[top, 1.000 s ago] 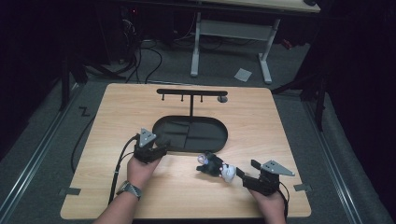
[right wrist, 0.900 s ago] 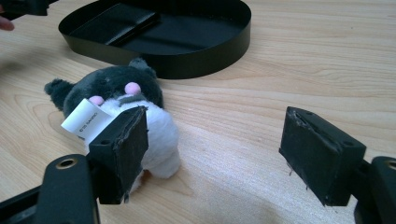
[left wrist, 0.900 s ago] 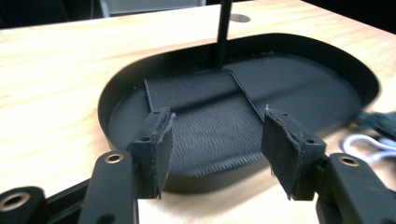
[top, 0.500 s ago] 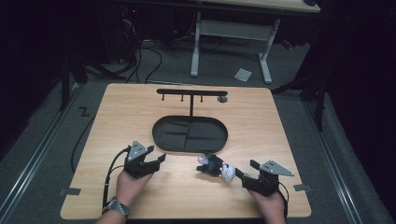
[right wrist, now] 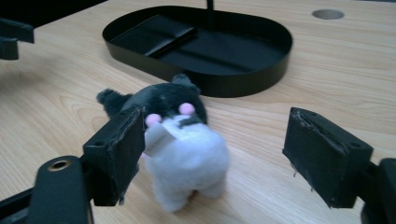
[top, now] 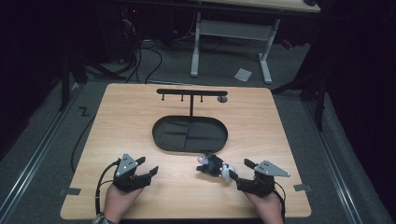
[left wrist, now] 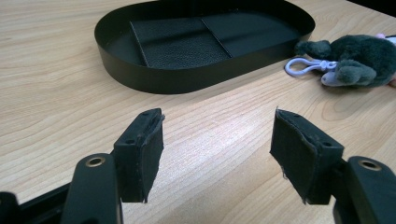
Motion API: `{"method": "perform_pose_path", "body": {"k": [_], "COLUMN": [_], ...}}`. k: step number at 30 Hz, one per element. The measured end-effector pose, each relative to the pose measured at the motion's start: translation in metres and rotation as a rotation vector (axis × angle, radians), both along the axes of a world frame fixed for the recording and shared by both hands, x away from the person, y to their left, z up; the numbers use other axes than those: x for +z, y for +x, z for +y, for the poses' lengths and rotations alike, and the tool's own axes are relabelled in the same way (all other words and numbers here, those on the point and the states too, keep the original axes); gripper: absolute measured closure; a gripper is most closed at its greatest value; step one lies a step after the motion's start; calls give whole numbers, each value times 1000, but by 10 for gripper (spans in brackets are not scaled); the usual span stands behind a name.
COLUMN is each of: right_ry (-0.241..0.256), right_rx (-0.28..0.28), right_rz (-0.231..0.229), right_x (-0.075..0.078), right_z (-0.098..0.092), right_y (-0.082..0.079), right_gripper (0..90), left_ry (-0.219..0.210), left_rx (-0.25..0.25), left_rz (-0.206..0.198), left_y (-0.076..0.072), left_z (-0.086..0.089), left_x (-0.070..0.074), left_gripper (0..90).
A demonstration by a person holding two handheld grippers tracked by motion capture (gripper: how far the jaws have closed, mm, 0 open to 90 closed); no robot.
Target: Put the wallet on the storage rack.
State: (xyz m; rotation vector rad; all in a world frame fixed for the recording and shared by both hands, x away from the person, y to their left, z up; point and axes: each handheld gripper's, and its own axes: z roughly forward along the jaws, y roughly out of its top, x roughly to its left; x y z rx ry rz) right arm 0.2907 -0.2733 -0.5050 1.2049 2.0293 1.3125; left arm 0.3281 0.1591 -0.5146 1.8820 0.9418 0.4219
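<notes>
The right gripper (right wrist: 210,154) is spread wide around a small soft plush toy with a dark grey head and white body (right wrist: 180,140), which stands on the wooden table (right wrist: 336,79) between its jaws, nearer to the left one. If the jaws close off-centre, the light toy may tip or slide away (it has a white plastic clip (left wrist: 303,66) that could catch). Beyond it sits a black oval metal tray (right wrist: 243,79). The left gripper (left wrist: 217,149) is spread too, empty.
</notes>
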Motion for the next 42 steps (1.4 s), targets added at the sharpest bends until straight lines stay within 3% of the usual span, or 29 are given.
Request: {"method": "perform_pose_path", "body": {"k": [10,16,22,26,30,36,42], "right_ry": [-97,-159,-242,-240,-285,-272,-240], "right_rx": [114,125,139,150,171,187,167], "right_rz": [65,88,190,196,211,189,142], "right_x": [-7,-7,-15,-18,-24,-23,-18], "right_z": [39,51,49,47,54,56,55], "right_y": [11,22,39,38,34,29,22], "right_gripper": [123,109,140,200,238,411,435], "left_ry": [-24,-37,-53,-57,-45,-49,-72], "left_rx": [-10,-5,-5,-7,-13,-16,-23], "left_rz": [-17,-20,-14,-21,-22,-18,-17], "left_y": [1,2,3,2,3,4,5], "left_z": [2,7,11,9,7,5,5], "left_x": [3,4,4,6,4,1,1], "left_gripper": [350,350,351,352,353,355,357]}}
